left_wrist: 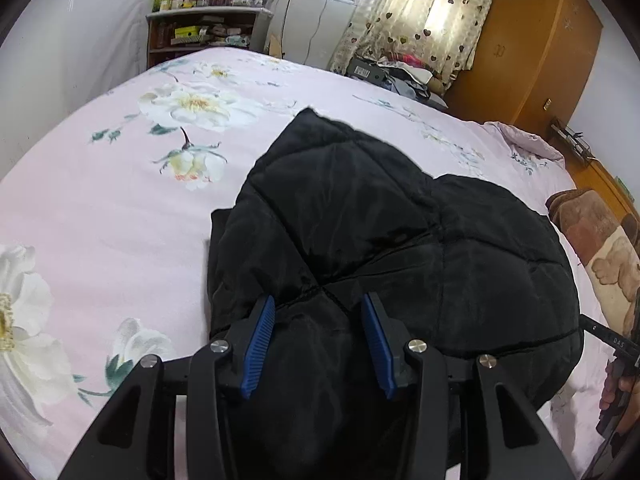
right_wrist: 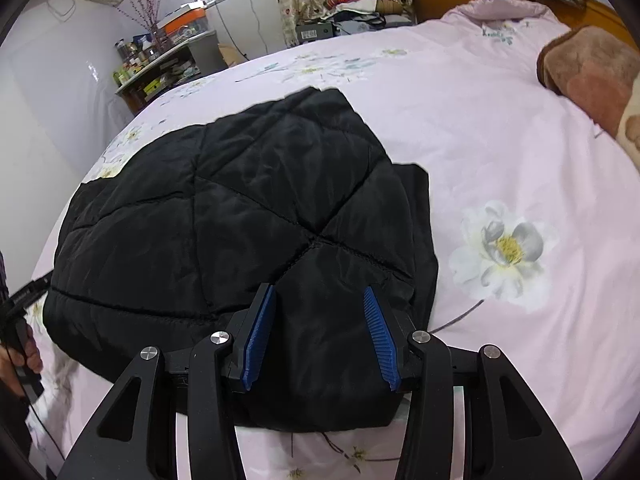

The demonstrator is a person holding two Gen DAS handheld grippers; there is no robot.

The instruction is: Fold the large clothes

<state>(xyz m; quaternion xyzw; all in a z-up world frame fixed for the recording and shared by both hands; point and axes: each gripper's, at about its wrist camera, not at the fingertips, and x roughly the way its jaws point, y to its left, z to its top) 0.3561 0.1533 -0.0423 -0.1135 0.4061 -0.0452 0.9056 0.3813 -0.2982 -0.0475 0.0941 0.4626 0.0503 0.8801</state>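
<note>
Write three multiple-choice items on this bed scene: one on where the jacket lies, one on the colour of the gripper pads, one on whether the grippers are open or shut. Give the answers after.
1. Where does the black quilted jacket lie?
A. on the pink floral bedspread
B. on the wooden wardrobe
C. on the cluttered shelf

2. What colour are the ribbed pads on the gripper fingers?
A. red
B. blue
C. white

3. How do the left gripper and right gripper stand?
A. both shut on the jacket
B. one open, one shut
C. both open, jaws apart over the jacket

Answers:
1 A: pink flowered fabric shows around the jacket in both views.
2 B: both wrist views show blue ribbed pads on black fingers.
3 C: a wide gap with dark cloth behind shows between each pair of pads.
</note>
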